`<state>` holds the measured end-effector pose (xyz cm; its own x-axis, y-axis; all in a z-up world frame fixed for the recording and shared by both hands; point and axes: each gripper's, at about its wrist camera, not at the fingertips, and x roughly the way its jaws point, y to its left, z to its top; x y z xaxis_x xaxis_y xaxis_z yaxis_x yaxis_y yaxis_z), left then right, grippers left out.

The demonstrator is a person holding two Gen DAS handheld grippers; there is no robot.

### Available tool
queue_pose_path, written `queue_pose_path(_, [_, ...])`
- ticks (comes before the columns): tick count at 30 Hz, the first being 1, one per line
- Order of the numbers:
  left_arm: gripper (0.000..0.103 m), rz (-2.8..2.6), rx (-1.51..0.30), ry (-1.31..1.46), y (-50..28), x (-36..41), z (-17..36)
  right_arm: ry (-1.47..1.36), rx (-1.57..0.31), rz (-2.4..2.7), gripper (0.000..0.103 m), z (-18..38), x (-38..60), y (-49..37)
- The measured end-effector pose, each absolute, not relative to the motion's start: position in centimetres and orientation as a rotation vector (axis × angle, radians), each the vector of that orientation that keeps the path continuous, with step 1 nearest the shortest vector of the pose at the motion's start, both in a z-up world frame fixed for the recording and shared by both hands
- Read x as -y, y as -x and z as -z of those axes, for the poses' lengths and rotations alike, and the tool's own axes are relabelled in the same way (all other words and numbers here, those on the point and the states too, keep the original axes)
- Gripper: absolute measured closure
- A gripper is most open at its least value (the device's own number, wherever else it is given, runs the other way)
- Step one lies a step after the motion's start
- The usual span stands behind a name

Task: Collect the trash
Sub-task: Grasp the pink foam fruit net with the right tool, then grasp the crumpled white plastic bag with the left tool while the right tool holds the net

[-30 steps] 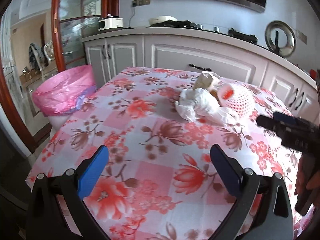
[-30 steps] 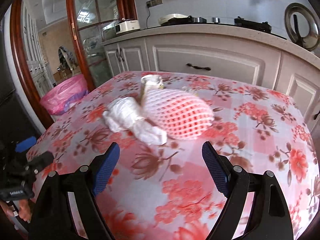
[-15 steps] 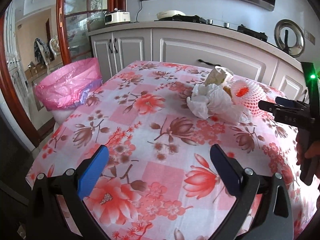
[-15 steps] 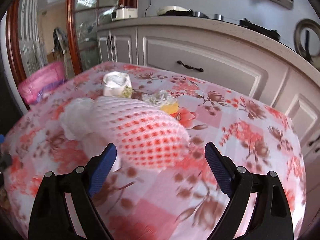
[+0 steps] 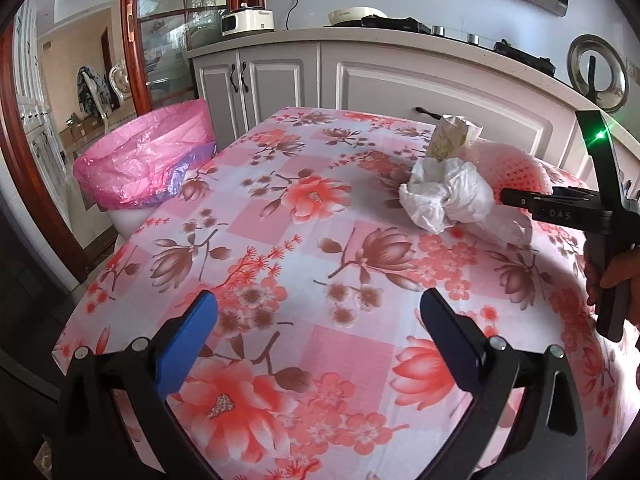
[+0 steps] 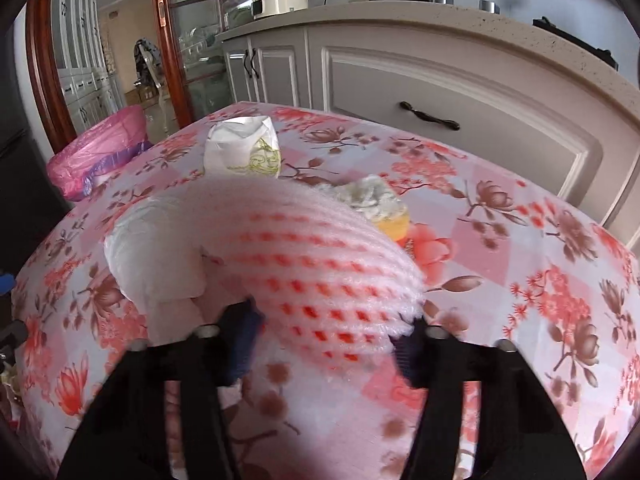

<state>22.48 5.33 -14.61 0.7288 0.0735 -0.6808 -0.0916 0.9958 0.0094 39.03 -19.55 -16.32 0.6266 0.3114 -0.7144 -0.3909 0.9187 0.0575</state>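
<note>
now: right gripper [image 6: 326,340] has just been closing, with the near end of the pink foam net [image 6: 312,256] between its blue pads; both pads look pressed into the foam, though this part of the right view is blurred. net lies on the floral tablecloth [image 6: 520,280]. white crumpled tissue [image 6: 156,252] touches the net's left side. white paper cup [image 6: 244,152] sits behind the net, a yellow scrap with white fluff [image 6: 380,208] just beside its far right edge.

left gripper [image 5: 318,340] hangs over the near part of the tablecloth, jaws spread wide, nothing between them, well short of the trash pile. in the left view the right gripper's finger reaches into the pile between tissue [image 5: 448,196] and net [image 5: 516,168], a hand [image 5: 616,272] on its handle.

bin with pink liner [image 5: 148,164] stands just off the table's far left corner.
</note>
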Motion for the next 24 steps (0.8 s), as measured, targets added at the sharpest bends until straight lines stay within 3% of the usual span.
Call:
queue_pose_path(8, [0.005, -0.082, -0.741, 0.027, -24.7, -4.4, 14.4, 0.044, -0.745, -0.393, 0.07, 14.9, 21.0, -36.0])
queue_pose_path(24, [0.005, 0.004, -0.718, 0.072, -32.8, 2.5, 13.3, -0.082, -0.698, -0.341, 0.071, 13.3, 25.7, -30.8])
